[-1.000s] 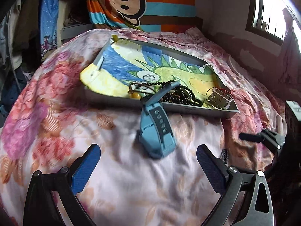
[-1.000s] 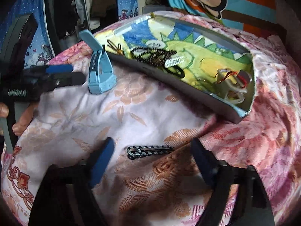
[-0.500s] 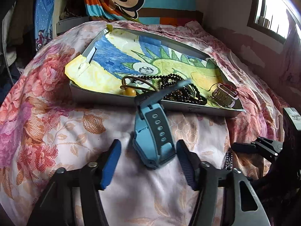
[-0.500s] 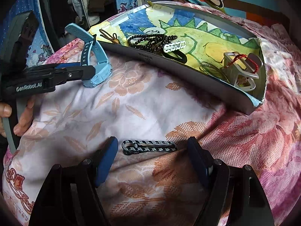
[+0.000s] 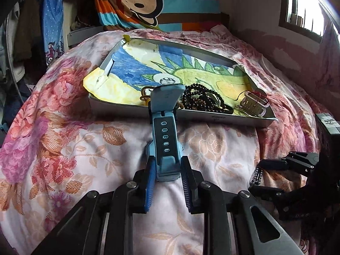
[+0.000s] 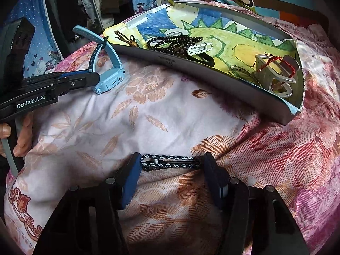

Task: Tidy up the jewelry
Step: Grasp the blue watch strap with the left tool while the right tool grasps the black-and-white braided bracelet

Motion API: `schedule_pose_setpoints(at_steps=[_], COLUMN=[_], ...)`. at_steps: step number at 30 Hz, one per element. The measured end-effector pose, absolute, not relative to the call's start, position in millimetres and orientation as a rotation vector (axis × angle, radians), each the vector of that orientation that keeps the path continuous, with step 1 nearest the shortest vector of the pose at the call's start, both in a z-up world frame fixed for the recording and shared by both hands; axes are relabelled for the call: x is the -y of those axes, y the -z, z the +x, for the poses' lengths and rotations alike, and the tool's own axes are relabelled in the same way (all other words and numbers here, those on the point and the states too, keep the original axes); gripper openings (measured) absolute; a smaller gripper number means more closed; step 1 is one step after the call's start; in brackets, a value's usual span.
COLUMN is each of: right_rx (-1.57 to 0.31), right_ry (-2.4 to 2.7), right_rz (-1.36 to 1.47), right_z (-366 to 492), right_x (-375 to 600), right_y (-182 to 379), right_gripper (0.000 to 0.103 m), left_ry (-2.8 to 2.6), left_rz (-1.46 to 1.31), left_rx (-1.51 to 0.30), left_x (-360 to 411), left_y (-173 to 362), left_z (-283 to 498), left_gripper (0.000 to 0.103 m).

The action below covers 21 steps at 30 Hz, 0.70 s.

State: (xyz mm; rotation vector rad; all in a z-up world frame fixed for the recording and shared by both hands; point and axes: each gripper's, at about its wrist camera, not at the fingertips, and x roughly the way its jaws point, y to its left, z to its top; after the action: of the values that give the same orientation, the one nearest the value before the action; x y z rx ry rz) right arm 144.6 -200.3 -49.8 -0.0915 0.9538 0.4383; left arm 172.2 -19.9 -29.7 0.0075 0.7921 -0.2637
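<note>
Compared with a second earlier, when both pairs of tongs were being held wide over the floral bedspread [image 5: 70,144], the left gripper [image 5: 167,170] is now being closed on the case of the blue watch [image 5: 166,148], its blue pads [image 5: 150,182] being pressed against the two flanks, while the right gripper [image 6: 171,170] is being narrowed around the dark braided clip [image 6: 170,162], whose two ends are being met, or nearly met, by the pads; firm contact cannot be told. Both pieces are thus being readied, in all likelihood, for lifting into the tray [image 5: 191,118], which is being seen at twelve o'clock of the watch in the left view and at about one o'clock of the clip in the right view. Inside the tray, on a crayon dinosaur drawing [image 6: 229,42], a black bead strand [image 6: 170,42] is being kept toward the middle, a white hair clip [image 6: 200,48] just at its three o'clock, brown hairpins [image 6: 125,38] at its nine o'clock, and a clear bangle with red cord [image 6: 276,74] in the corner at four o'clock
</note>
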Motion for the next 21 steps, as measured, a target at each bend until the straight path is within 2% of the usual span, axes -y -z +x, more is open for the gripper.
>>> schedule_pose_setpoints(at_steps=[21], right_rx=[-0.78], right_ry=[-0.403], right_rz=[-0.016], right_z=[130.6], right_x=[212.8], right_y=[26.3], right_gripper=[0.053], left_ry=[0.3], left_rz=[0.079], left_rx=[-0.646], left_x=[36.6], left_y=[0.9], left_z=[147.3], left_gripper=[0.021])
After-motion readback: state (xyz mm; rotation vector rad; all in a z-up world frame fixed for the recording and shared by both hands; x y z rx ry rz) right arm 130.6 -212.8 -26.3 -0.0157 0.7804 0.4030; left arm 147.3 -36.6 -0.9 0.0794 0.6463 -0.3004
